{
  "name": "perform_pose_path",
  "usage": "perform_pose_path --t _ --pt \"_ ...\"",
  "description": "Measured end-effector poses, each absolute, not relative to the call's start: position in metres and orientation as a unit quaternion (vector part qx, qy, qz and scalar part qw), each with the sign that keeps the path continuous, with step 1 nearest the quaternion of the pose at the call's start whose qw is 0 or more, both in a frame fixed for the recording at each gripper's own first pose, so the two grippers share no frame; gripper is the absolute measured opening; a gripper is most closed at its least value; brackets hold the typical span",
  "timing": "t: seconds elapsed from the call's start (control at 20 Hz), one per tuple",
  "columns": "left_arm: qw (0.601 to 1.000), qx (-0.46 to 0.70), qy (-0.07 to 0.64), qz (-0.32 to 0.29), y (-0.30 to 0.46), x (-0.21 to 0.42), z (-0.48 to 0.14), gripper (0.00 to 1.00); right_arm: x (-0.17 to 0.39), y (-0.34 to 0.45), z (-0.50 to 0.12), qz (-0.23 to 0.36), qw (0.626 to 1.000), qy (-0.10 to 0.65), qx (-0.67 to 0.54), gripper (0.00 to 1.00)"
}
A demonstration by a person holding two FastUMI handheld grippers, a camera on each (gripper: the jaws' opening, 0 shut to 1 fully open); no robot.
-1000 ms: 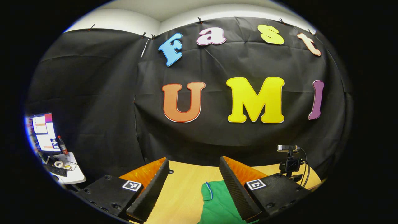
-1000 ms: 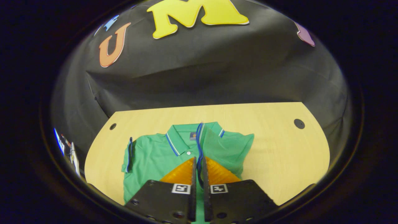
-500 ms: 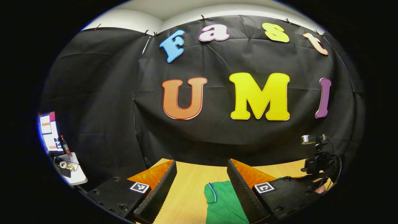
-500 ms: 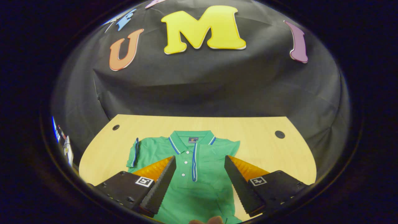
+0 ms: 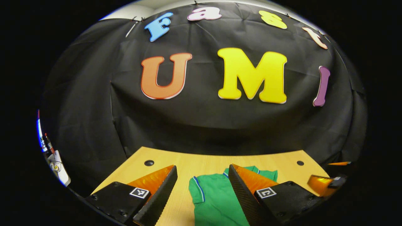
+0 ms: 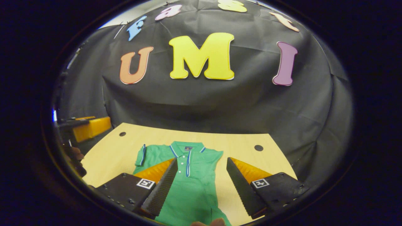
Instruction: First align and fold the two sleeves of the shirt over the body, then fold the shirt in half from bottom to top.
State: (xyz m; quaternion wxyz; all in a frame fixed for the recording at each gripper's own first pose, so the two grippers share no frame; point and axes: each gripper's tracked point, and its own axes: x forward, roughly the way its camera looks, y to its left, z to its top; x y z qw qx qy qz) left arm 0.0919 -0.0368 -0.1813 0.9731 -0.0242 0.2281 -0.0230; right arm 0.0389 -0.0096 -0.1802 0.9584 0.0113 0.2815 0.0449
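Shirt [image 6: 188, 175] lies flat on the table [image 6: 241, 144], collar toward the wall, buttons up. Going left to right in the right gripper view: its left-hand sleeve [image 6: 142, 154] sticks out unfolded, a blue-edged cuff at its end; the placket runs down the middle; the right-hand side looks narrow, with what seems to be the other sleeve already laid along the placket over the body. So one sleeve fold seems done; the outer sleeve and the bottom-to-top fold are left.

The left gripper [image 5: 202, 194] hovers with jaws wide apart and empty, the unfolded sleeve [image 5: 201, 191] on the table between its fingers, so it looks placed to take that sleeve next. The right gripper [image 6: 201, 185] hangs over the shirt's body, jaws also spread, holding nothing.
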Motion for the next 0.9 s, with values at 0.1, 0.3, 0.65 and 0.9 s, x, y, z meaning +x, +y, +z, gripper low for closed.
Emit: perform_pose_path --t 0.1,0.3,0.65,0.9 --pt "0.956 -0.026 0.291 -0.028 -0.037 0.099 -0.222 1.00 0.026 -0.017 -0.179 0.044 0.956 0.291 0.005 0.96" --pt "0.920 -0.045 0.389 -0.028 -0.040 0.103 -0.289 1.00 0.015 -0.034 -0.176 0.025 0.955 0.297 -0.002 0.96" --pt "0.882 -0.020 0.470 -0.039 -0.036 0.127 -0.367 1.00 0.006 -0.057 -0.180 -0.007 0.951 0.309 0.001 0.96" --pt "0.859 -0.019 0.511 -0.030 -0.031 0.138 -0.400 1.00 0.005 -0.063 -0.188 -0.013 0.948 0.317 0.002 0.95"
